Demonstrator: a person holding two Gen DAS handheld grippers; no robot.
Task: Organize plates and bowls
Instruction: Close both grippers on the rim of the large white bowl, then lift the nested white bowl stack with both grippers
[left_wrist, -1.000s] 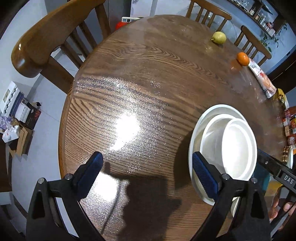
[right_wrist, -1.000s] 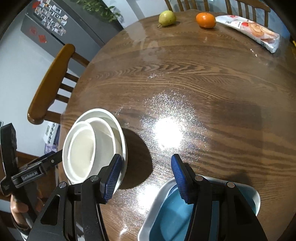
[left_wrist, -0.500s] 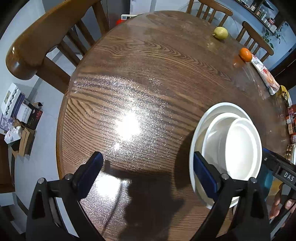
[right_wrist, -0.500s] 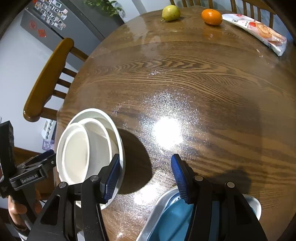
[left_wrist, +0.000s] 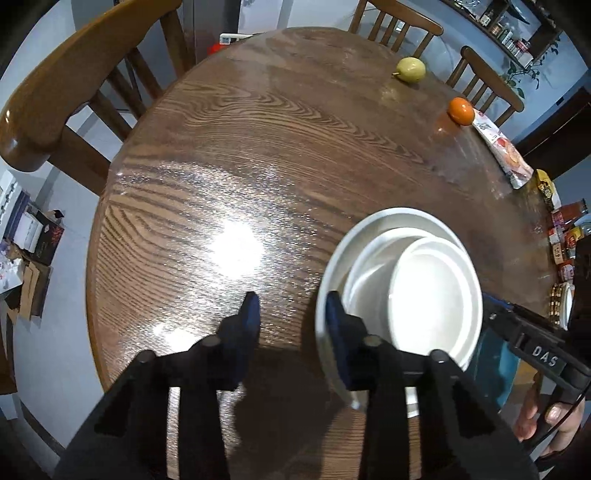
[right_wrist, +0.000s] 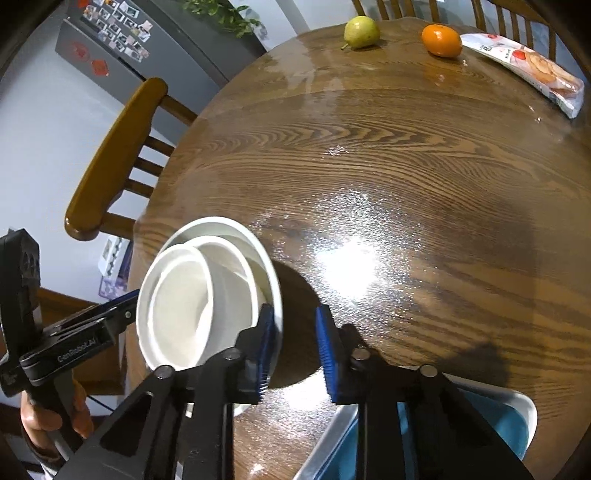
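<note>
Your left gripper (left_wrist: 291, 310) and right gripper (right_wrist: 295, 332), jaws narrowly parted and holding nothing, flank glossy white round nested bowls (left_wrist: 424, 291) on a plate (left_wrist: 332, 266).

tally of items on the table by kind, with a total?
White dishes, nested stack: 3 (large plate, middle bowl, inner bowl)
Blue-lined tray: 1
Fruit: 2 (pear, orange)
Snack packet: 1
Total: 7
Packets and jars at the table's far right edge in the left wrist view are too small to count.
</note>
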